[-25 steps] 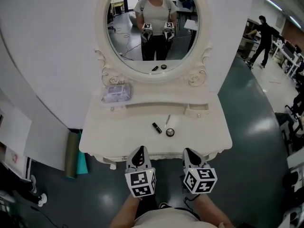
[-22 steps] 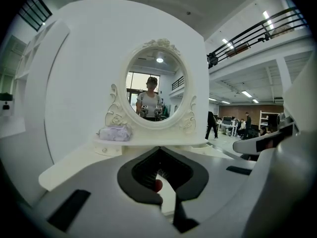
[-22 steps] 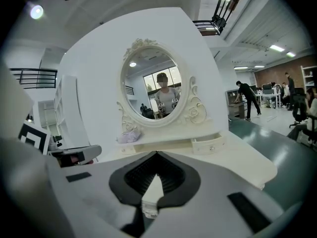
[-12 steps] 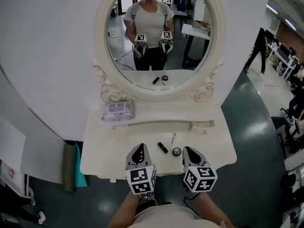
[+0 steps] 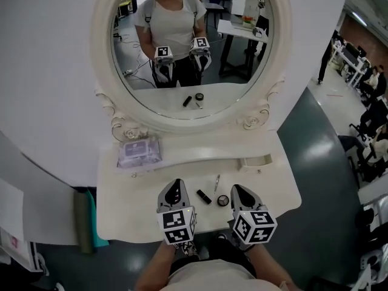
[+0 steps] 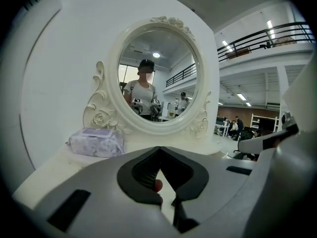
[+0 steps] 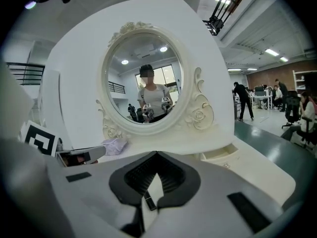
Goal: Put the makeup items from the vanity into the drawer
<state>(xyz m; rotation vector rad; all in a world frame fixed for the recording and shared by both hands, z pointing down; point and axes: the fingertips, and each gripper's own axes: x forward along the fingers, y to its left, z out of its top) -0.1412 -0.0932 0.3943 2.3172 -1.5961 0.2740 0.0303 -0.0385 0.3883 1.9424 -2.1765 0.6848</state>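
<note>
- Both claws have come forward. A moment ago the left claw and the right claw hung at the front edge of the white vanity table. Now they reach over its top.
- The big round mirror with the curly white frame looks nearer too (we stepped in along with the claws).
- Both claws have stayed closed, tips pressed together, and they hold nothing. In the left gripper view a small reddish bit shows through the hole behind the tips. We cannot tell what it is.
- We think this means the reach is almost done, but no makeup has been picked up yet. A claw will have to open before it can grab anything.
- The short black lipstick tube lies flat, just to the right of the left claw's tip.
- The small round pot with a dark rim and a pale middle sits just to the left of the right claw's tip.
- The thin pale stick lies between the two claws, a little ahead of the pot.
- The little white drawer stands pulled open, ahead of the right claw and a bit to its right.
- A soft purple pack of wipes sits ahead of the left claw, off to its left.
</note>
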